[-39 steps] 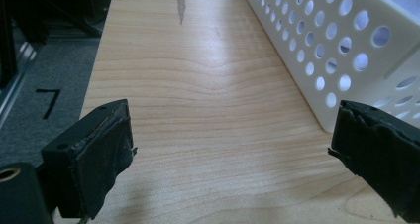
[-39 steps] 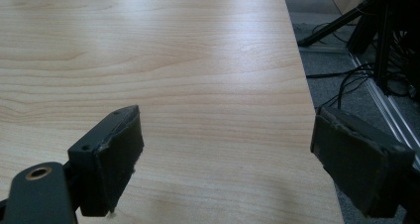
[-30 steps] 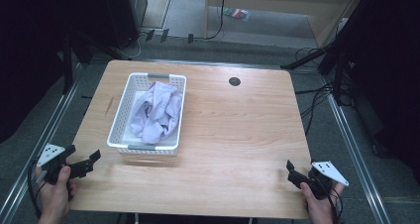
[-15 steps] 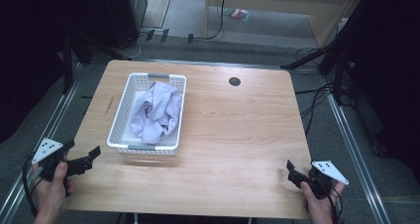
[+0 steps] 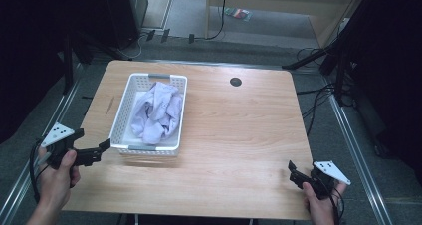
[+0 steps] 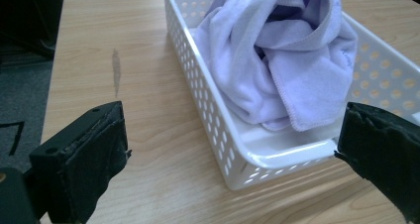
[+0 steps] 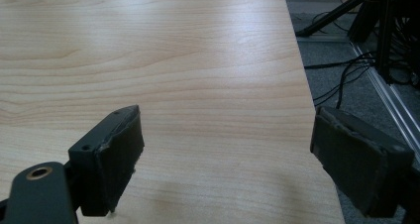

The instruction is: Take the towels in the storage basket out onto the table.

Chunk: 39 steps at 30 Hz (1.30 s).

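Your left gripper (image 5: 94, 153) sits at the table's (image 5: 239, 135) near-left edge, jaws apart, aimed at the white basket's (image 5: 128, 105) near corner, just short of it. The lilac towel (image 5: 158, 110) lies crumpled inside. Your right gripper (image 5: 293, 172), jaws apart, rests near the right front corner; its hand is cut off.

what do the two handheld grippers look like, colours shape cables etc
Both are black handheld tools. The left gripper and right gripper each carry a pale grey three-cornered plate with dark dots on top. Each has two blocky black jaws faced with rough-edged dark padding. A black cable loops from the left one. The forearms show no sleeves.
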{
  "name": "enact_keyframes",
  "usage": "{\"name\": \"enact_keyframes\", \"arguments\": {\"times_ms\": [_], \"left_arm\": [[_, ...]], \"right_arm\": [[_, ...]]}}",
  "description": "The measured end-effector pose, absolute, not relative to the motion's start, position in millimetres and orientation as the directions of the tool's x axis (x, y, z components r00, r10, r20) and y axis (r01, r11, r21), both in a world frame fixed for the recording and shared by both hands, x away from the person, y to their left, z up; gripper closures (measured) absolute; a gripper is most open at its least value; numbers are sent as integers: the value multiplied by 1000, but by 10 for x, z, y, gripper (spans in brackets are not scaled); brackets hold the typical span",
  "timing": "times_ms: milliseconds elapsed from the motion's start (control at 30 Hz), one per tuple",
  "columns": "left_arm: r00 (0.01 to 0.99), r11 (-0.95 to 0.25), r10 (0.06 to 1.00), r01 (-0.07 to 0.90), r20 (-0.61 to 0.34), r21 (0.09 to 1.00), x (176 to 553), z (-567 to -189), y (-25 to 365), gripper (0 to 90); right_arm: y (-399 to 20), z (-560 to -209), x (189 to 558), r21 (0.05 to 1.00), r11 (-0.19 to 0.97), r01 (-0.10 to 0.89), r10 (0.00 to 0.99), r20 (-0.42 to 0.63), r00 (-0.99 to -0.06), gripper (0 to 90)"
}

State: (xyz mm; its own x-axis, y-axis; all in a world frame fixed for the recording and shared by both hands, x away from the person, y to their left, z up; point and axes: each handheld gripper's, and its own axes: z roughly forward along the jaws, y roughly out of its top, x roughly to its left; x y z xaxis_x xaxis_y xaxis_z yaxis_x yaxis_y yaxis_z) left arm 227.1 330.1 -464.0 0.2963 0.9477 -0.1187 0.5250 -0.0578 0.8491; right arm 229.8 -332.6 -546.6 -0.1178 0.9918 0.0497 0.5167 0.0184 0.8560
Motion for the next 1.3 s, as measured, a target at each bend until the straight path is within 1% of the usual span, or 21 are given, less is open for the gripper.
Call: {"name": "enact_keyframes", "arguments": {"times_ms": [133, 400, 733, 867, 1300], "left_arm": [[296, -63, 948, 538, -118, 840, 2364, -4538, 3233, 0], [305, -65, 944, 554, -129, 830, 2496, -4467, 3134, 0], [335, -119, 937, 578, -102, 807, 2699, -4365, 2910, 0], [335, -111, 934, 594, -120, 796, 2770, -4342, 2843, 0], [364, -144, 923, 623, -122, 769, 3012, -4314, 2653, 0]], "right_arm": [[-3327, -5467, 2301, 855, 16, 518, 992, 52, -117, 132], [-3330, -5467, 2304, 852, 10, 523, 992, 58, -113, 132], [-3337, -5468, 2309, 850, 9, 527, 991, 61, -116, 132], [-3333, -5468, 2311, 849, 9, 529, 991, 62, -117, 132], [-3341, -5468, 2313, 846, 1, 533, 991, 71, -115, 132]]}}
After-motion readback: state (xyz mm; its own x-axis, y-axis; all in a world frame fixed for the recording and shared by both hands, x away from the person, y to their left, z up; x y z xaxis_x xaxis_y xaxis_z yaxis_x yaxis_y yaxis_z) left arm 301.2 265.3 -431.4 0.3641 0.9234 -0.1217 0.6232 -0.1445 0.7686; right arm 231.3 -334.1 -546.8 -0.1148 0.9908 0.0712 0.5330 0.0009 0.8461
